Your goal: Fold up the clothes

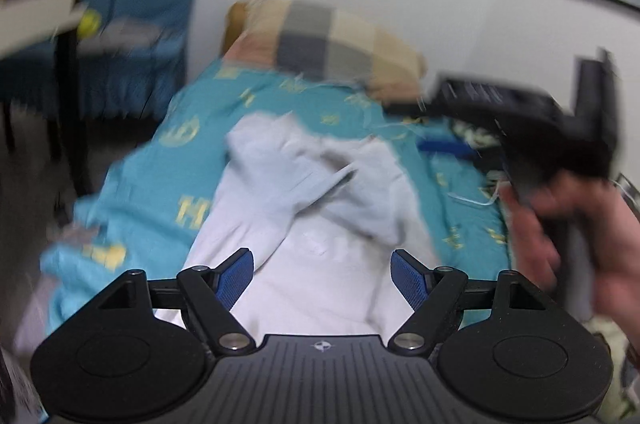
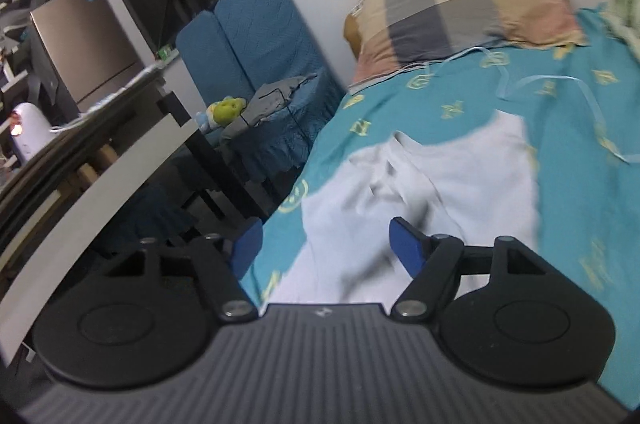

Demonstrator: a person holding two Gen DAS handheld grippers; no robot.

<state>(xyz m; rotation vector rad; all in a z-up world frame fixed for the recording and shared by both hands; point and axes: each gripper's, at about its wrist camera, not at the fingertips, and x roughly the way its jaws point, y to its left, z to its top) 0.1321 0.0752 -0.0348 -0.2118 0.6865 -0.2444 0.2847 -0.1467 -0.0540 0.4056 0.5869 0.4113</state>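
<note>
A pale blue-white garment [image 1: 312, 192] lies rumpled on the teal bedspread [image 1: 160, 160], its sleeves folded loosely across the body. My left gripper [image 1: 322, 274] is open and empty, just above the garment's near end. The right gripper's black body [image 1: 560, 128] and the hand holding it show at the right edge of the left wrist view. In the right wrist view the same garment [image 2: 440, 180] lies on the bedspread [image 2: 580, 184]. My right gripper [image 2: 326, 244] is open and empty above the garment's near edge. Both views are motion-blurred.
A checked pillow [image 2: 460, 8] lies at the head of the bed against the white wall. A blue chair [image 2: 256, 36] with a grey cloth and a plush toy [image 2: 224, 110] stands left of the bed. A table edge [image 2: 100, 176] is at the left.
</note>
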